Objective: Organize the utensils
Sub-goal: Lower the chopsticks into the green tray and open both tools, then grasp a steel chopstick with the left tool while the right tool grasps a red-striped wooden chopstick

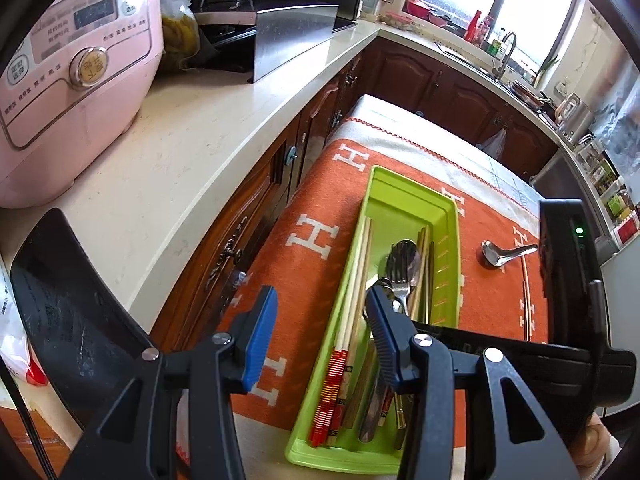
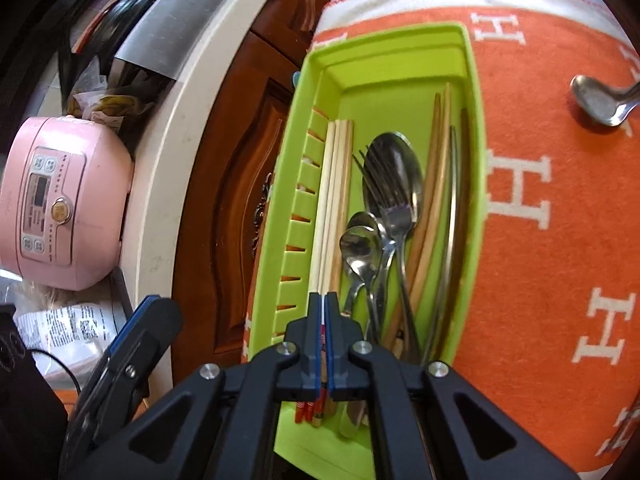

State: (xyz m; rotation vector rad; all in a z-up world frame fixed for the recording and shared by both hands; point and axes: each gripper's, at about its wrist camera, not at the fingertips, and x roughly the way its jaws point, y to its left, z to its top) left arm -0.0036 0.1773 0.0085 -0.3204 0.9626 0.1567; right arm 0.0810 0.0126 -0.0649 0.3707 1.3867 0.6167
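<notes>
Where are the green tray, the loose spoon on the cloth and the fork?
Green tray (image 2: 400, 46), right wrist view, on its far rim.
Loose spoon (image 1: 493, 253), left wrist view, on its bowl.
Fork (image 2: 394, 210), right wrist view, at the base of its tines.

— Where does everything sit from where you are?

— The long green plastic cutlery tray (image 1: 448, 216) lies on the orange woven cloth with white H letters (image 1: 316, 200). In it, pale bamboo chopsticks (image 2: 334, 184) lie along the left wall, steel spoons and a fork (image 2: 390, 196) in the middle, brown wooden chopsticks (image 2: 436, 184) along the right.

— And outside the tray?

— A short steel soup spoon (image 1: 502, 254) lies on the cloth to the right, apart from the tray. The pink rice cooker (image 1: 76, 76) stands on the pale stone counter (image 1: 192, 168) to my left.
</notes>
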